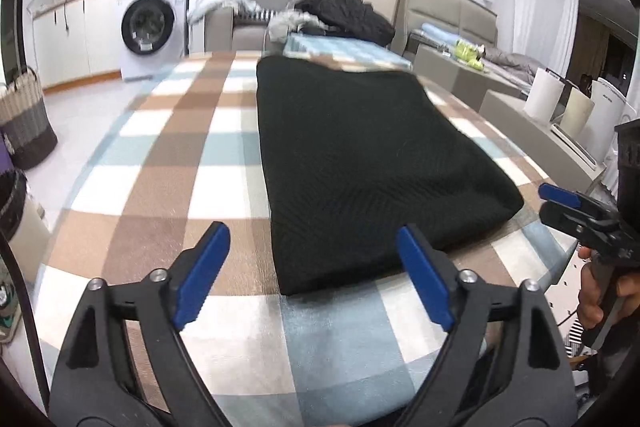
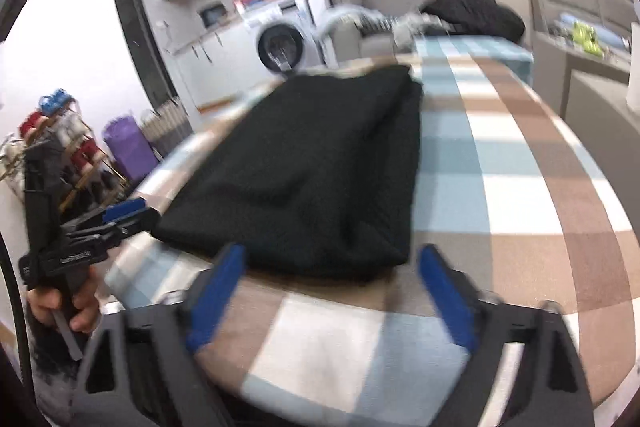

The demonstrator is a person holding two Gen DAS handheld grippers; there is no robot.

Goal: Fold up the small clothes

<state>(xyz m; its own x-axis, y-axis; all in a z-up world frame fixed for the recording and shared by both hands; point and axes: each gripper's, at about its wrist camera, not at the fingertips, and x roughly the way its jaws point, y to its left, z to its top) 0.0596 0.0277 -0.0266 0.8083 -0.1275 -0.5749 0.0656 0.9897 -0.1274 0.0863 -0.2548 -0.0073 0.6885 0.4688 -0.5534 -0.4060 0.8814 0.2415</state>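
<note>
On the checked surface (image 1: 168,163) lies a black garment (image 1: 360,163), folded into a thick rectangle with its long side running away from the cameras. In the left wrist view its near short edge sits just ahead of the left gripper (image 1: 314,273), whose jaws are spread wide with nothing between them; the blue pads (image 1: 202,271) hover over bare cloth, the right pad close to the garment's near corner. The right gripper (image 1: 560,199) shows at the far right edge of that view, off the surface's rim and apart from the garment, with a hand (image 1: 600,295) wrapped around its handle.

In the right wrist view the same garment (image 2: 320,167) lies ahead and to the left, its upper layer showing a folded edge running lengthwise and a few soft creases. The right gripper (image 2: 332,293) has its jaws spread as well, empty, poised just short of the garment's near edge. The left gripper (image 2: 124,211) appears at the left, held by a hand (image 2: 64,303), its tip near the garment's left corner; from this angle I cannot tell whether it touches the fabric.

Beyond the surface stand a washing machine (image 1: 150,27) and a sofa (image 1: 448,15) carrying a dark heap of clothes (image 1: 348,15). A woven basket (image 1: 24,115) sits on the floor at the left.
</note>
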